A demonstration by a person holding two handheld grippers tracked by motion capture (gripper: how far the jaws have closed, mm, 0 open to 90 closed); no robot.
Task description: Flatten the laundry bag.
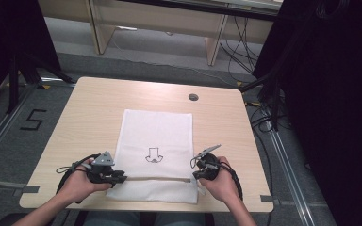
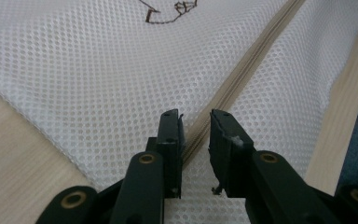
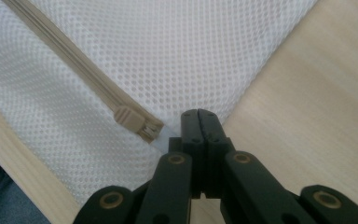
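Wooden table (image 1: 89, 113): left gripper (image 2: 196, 126) jaws spread astride mesh bag (image 1: 158, 136) zipper (image 2: 242, 74); right gripper (image 3: 199, 116) jaws pressed together.

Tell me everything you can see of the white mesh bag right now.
The white mesh bag lies flat on the wooden table, a rectangle of fine perforated fabric with a small dark line drawing printed near its middle. A beige zipper runs across its near end, closed along the visible length, with its slider at the right end. The left hand-held gripper straddles the zipper, jaws apart; the right hand-held gripper is shut at the bag's right edge.
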